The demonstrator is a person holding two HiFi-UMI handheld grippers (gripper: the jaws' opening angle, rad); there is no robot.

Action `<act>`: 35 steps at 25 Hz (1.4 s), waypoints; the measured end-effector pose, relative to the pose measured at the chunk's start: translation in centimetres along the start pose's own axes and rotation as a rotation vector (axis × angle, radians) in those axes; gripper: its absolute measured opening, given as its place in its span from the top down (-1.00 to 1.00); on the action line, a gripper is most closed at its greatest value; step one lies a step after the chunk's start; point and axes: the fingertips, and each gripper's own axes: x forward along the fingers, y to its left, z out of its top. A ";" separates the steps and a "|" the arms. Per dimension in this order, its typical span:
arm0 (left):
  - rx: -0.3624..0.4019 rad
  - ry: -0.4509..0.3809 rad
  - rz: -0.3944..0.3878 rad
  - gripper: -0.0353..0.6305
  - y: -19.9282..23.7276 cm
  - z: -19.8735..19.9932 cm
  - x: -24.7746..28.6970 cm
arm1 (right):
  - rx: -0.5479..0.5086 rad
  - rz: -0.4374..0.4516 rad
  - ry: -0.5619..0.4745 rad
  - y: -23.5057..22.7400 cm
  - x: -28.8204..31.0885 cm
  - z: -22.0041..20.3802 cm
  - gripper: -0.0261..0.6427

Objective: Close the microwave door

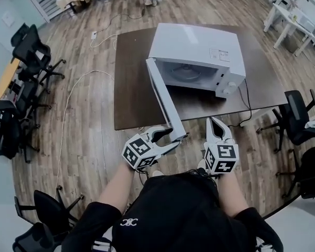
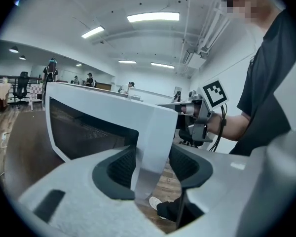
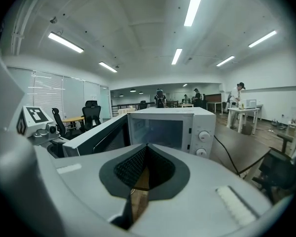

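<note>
Microwave (image 1: pixel 199 51) is set on the far half of the brown table (image 1: pixel 131 88), front facing near. Door (image 1: pixel 163 96) is swung fully open, hinged at the left and sticking out past the table's near edge.

Left gripper (image 1: pixel 177 135) is placed at the door's free near edge. Jaws are spread wide and the edge is straddled. The inner pad is seen just beside the door face; a gap is seen at the other pad.

Right gripper (image 1: pixel 216 121) is held near the table's near edge, right of the door and apart from it. Jaws are closed together, nothing is held.
</note>
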 end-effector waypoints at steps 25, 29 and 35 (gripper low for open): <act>-0.133 -0.007 0.297 0.25 4.1 8.6 18.1 | 0.080 -0.090 -0.024 -18.8 -0.1 1.5 0.89; -0.168 -0.025 0.361 0.25 5.5 10.3 20.8 | 0.072 -0.081 -0.027 -22.5 0.3 2.2 0.89; -0.201 -0.034 0.460 0.27 7.5 11.9 23.2 | 0.056 -0.064 -0.020 -26.0 0.5 2.4 0.89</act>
